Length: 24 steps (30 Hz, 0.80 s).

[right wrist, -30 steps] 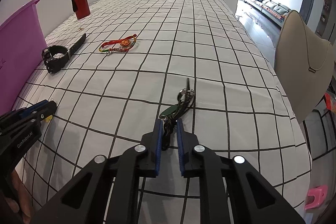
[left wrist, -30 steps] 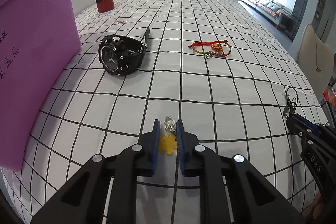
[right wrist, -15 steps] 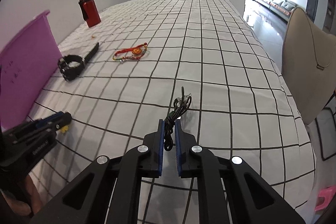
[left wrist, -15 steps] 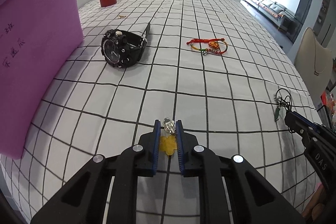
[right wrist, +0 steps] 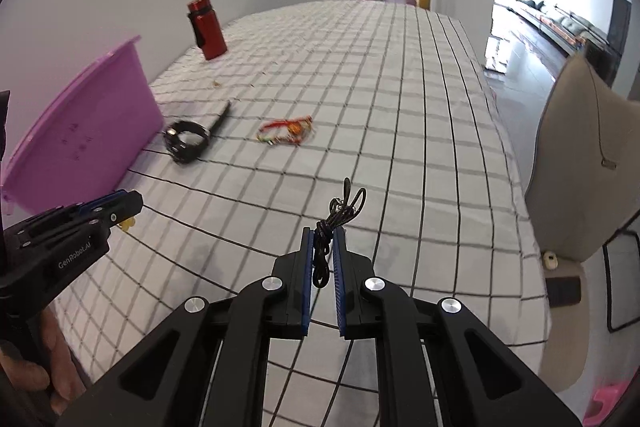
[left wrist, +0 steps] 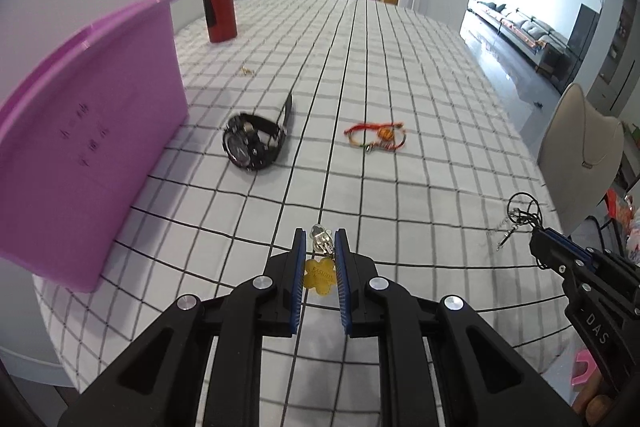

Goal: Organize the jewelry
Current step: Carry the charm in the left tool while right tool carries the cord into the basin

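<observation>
Both our grippers have risen from the checked tablecloth [left wrist: 400, 75] since a second ago, each carrying its piece clear of the cloth. Our left gripper [left wrist: 320, 245] is clamped on the yellow flower charm [left wrist: 319, 277], whose silver clasp [left wrist: 321, 237] sticks out past the fingertips. Our right gripper [right wrist: 323, 243] pinches the black cord necklace [right wrist: 322, 255], with its loops and small metal fittings standing free above the pads.

Both pieces hang over the near edge of the tabletop. The purple bin [left wrist: 88, 147] stands along the left edge, and we judge it the likely place for them. Left on the cloth are the black watch [left wrist: 254, 145] just beside the bin's far corner, the red and yellow bracelet [left wrist: 376, 137] near the middle, and a tiny gold piece [left wrist: 247, 70] toward the red bottle [left wrist: 218, 7] at the far left.

We judge both held pieces very light. The charm looks thin and stiff, so a pinch across its flat faces should hold, though the clasp may swing. The cord is soft and limp; gripped at the bunch it will dangle and could snag, so we should carry it gently. The watch looks heavier and bulky, best taken by its strap.
</observation>
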Motion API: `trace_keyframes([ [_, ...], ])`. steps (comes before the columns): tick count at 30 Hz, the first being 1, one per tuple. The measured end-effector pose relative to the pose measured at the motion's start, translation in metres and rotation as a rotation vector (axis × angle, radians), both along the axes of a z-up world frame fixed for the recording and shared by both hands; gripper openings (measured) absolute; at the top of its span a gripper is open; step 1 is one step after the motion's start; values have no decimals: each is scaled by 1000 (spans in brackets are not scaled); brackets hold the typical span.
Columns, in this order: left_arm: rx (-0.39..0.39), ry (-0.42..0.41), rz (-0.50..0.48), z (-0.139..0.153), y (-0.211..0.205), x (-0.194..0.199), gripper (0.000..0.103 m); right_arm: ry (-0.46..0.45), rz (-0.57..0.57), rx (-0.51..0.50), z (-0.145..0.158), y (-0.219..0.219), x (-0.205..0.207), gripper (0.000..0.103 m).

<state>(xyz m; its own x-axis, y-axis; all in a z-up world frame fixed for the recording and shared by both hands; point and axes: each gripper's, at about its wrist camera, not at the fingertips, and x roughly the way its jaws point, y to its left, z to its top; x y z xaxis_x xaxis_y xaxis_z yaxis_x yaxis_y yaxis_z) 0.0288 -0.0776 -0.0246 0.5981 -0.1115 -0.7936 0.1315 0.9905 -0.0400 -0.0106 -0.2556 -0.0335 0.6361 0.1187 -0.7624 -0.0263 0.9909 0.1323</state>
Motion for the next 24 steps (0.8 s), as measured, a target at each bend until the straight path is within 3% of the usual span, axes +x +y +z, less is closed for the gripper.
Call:
trace_keyframes([
  [14, -31, -87, 157, 100, 40, -38, 15, -123, 220, 37, 98, 29, -6, 10],
  [24, -4, -130, 294, 138, 118, -43, 15, -153, 385, 101, 137, 108, 19, 10],
])
